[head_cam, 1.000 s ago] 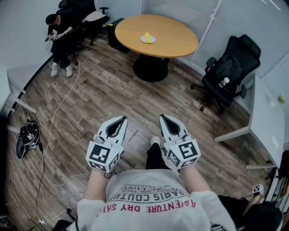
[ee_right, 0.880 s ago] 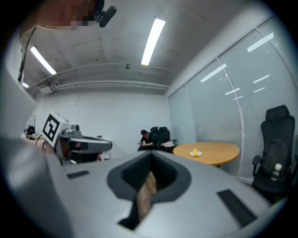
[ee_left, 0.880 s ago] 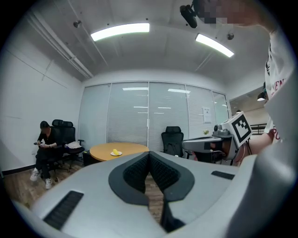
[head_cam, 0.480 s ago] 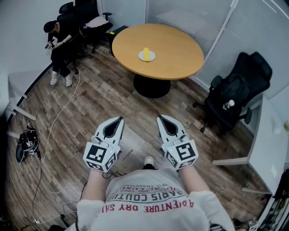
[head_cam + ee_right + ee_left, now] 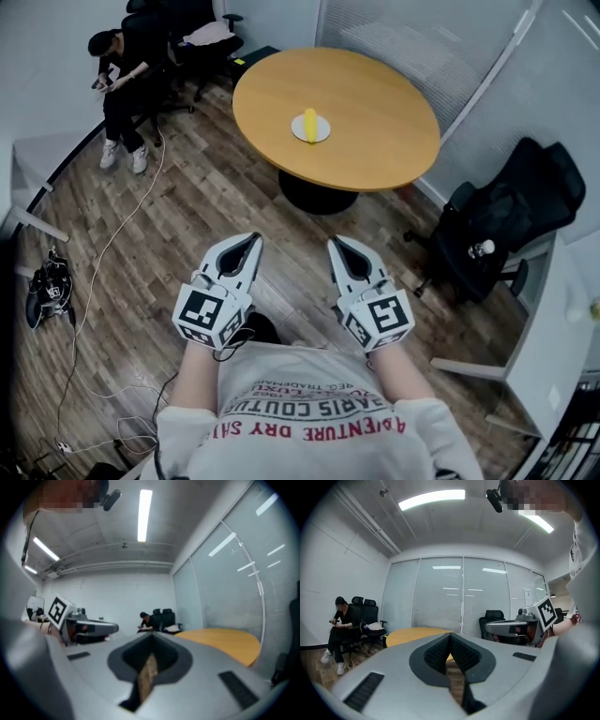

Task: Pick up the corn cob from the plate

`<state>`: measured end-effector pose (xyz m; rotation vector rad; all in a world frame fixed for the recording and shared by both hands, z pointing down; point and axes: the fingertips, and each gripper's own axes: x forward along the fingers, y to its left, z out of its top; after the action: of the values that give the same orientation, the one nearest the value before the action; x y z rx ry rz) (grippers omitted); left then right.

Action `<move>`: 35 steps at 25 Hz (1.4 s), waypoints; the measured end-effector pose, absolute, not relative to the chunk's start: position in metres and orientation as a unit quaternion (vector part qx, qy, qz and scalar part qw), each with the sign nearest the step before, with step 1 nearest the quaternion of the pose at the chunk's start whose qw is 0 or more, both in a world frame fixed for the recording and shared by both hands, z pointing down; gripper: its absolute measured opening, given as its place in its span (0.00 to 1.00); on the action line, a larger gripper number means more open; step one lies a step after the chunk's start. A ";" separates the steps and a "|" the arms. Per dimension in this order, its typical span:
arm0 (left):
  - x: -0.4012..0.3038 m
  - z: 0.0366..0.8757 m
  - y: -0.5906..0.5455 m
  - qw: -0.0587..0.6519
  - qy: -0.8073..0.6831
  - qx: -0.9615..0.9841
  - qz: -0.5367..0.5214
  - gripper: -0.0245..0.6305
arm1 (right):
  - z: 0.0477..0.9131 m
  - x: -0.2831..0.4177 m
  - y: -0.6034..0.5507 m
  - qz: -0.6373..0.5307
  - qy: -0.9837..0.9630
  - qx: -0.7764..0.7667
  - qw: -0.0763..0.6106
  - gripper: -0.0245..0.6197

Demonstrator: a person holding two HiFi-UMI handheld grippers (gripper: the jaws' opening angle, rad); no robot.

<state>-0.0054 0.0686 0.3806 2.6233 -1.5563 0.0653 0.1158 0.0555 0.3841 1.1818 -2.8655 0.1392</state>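
Observation:
A yellow corn cob (image 5: 309, 123) lies on a small white plate (image 5: 321, 134) near the middle of a round wooden table (image 5: 375, 103) in the head view. My left gripper (image 5: 251, 242) and right gripper (image 5: 337, 244) are held side by side over the wood floor, well short of the table, both pointing level toward it. Both are shut with nothing between the jaws. In the left gripper view the closed left gripper (image 5: 450, 635) points at the table (image 5: 405, 634). In the right gripper view the right gripper (image 5: 151, 637) has the table (image 5: 225, 641) at its right.
A person (image 5: 117, 70) sits on chairs at the back left. A black office chair (image 5: 511, 220) stands right of the table, with a white desk (image 5: 553, 347) beyond it. Cables (image 5: 103, 272) and black gear (image 5: 47, 291) lie on the floor at left. Glass walls stand behind the table.
The table with the plate and corn has drawn nearer in the head view as I walk toward it. Both grippers stay shut and side by side.

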 end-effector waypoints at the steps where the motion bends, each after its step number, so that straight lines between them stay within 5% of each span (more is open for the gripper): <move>1: -0.012 0.382 0.056 0.047 -0.508 0.860 0.021 0.09 | 0.385 0.111 0.043 0.045 -0.922 0.385 0.021 0.07; 19: -0.138 0.369 -0.240 0.037 -0.379 0.924 0.032 0.09 | 0.390 0.018 -0.227 0.077 -0.819 0.568 0.030 0.07; 35: -0.141 0.436 -0.381 0.095 -0.376 0.921 0.034 0.09 | 0.509 0.023 -0.363 0.165 -0.795 0.567 0.139 0.07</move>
<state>-0.1413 -0.3811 0.4357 2.7297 -1.1156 0.0999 0.0229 -0.3634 0.5090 1.6374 -2.2984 0.4777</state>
